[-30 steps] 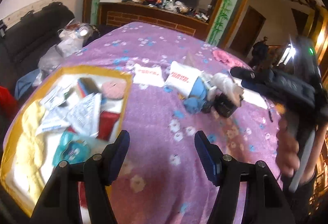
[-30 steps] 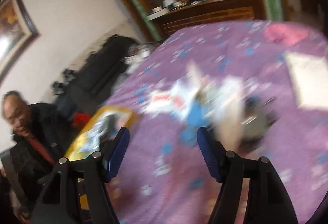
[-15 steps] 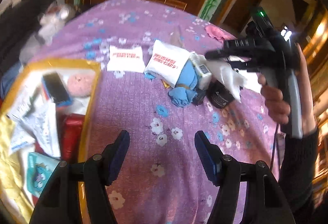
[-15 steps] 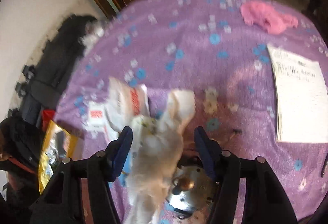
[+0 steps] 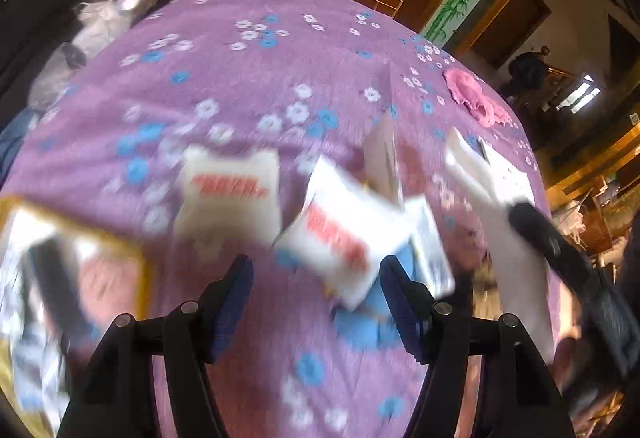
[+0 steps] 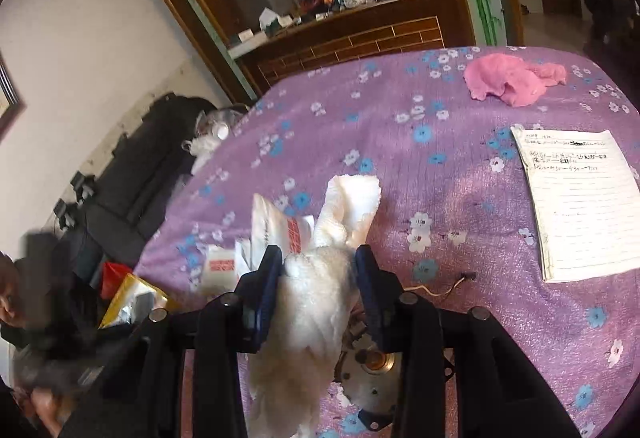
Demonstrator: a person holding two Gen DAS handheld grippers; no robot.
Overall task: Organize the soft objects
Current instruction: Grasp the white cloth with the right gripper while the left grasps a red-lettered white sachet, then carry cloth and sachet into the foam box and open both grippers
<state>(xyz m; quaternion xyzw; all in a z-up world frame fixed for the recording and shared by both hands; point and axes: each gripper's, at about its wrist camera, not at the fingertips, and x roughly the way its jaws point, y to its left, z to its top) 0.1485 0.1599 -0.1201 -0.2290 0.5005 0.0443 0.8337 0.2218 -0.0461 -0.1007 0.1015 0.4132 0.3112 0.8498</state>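
A white fluffy cloth [image 6: 320,302] lies on the purple flowered tablecloth [image 6: 420,165], and my right gripper [image 6: 319,262] is closing on it, both pads against its sides. Behind it are two white packets with red print [image 6: 280,226] [image 6: 218,266]. In the blurred left wrist view my left gripper [image 5: 316,278] hangs open just above the table, nothing between its fingers, the two packets [image 5: 340,234] [image 5: 232,189] right in front of it. The right gripper [image 5: 560,250] shows there at the right edge. A pink cloth [image 6: 508,79] lies at the far side.
A yellow-rimmed tray [image 5: 146,270] with several items sits at the left. A blue cloth [image 5: 368,322] lies under the nearer packet. A round metal part [image 6: 372,370] lies beneath the right gripper, with a lined notebook [image 6: 576,197] to its right and a dark sofa [image 6: 132,173] beyond the table.
The left gripper has swept right and closer to the packets; the tray slid to the left edge. The right gripper came down over the white cloth and its jaws narrowed onto it.
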